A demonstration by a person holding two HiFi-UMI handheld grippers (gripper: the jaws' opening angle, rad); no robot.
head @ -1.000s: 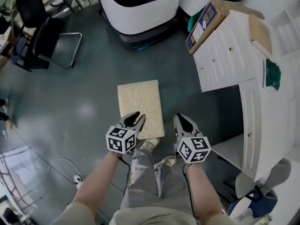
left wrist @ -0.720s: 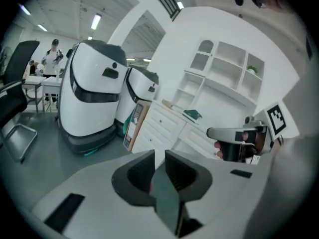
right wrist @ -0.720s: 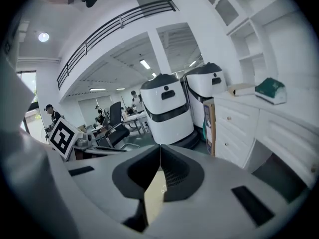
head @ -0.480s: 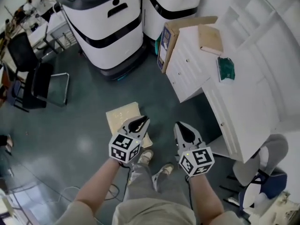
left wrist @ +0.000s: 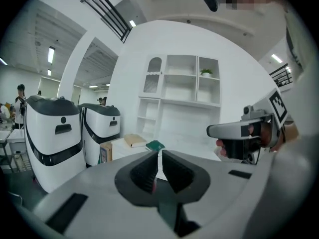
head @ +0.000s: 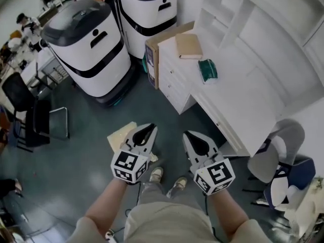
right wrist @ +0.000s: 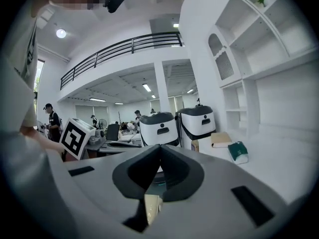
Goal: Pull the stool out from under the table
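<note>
Finds the stool out on open floor, at 9 o'clock of the left gripper and well apart from the white table at 2 o'clock. Shows left gripper and right gripper empty, jaws pressed together on nothing. Suggests a finished pull, with little left to do.
</note>
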